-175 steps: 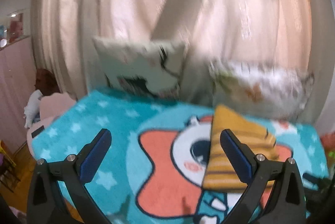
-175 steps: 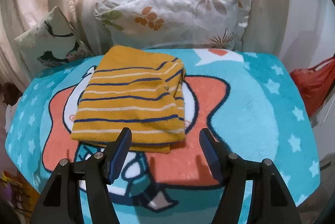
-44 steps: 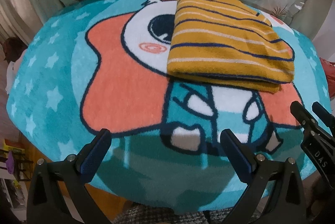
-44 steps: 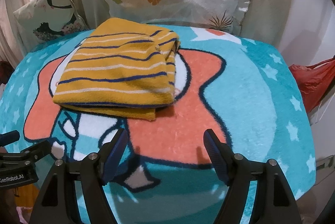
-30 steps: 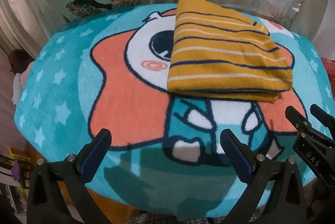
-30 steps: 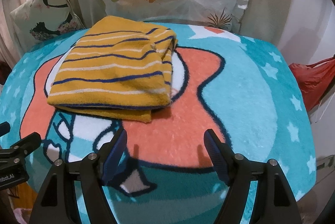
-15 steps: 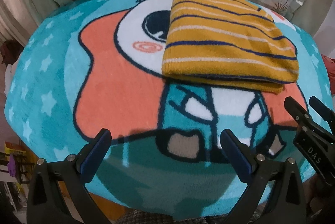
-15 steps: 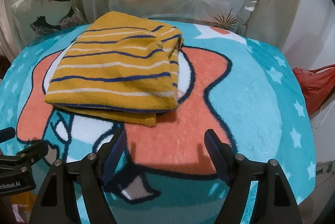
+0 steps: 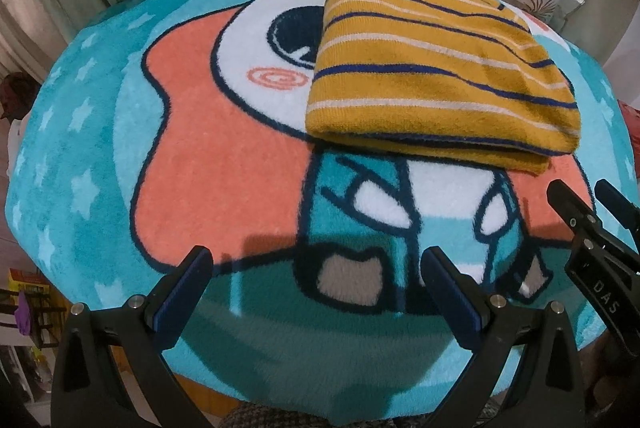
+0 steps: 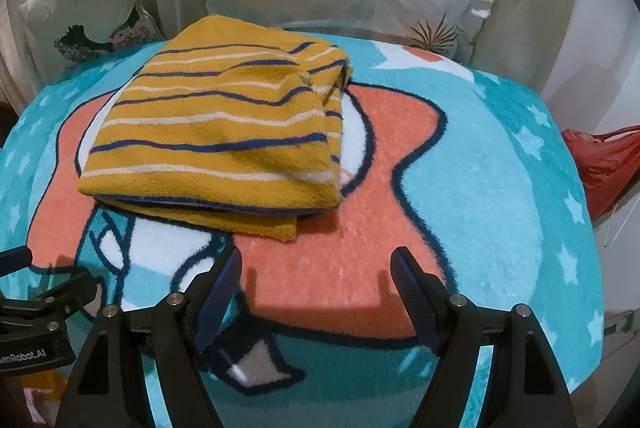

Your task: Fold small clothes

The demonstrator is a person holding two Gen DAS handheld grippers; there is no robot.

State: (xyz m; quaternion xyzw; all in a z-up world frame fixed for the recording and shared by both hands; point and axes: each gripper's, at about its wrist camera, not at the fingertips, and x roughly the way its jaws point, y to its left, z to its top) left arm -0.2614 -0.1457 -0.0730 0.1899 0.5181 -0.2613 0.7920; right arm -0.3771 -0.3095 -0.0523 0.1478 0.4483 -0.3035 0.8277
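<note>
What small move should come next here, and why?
Probably a small forward reach with the right gripper to tuck in the lower layer that sticks out at the near edge of the folded garment. Both grippers, the left too, hover open and empty over the blanket, short of the cloth.

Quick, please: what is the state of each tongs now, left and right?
Left tongs: open, holding nothing.
Right tongs: open, holding nothing.
</note>
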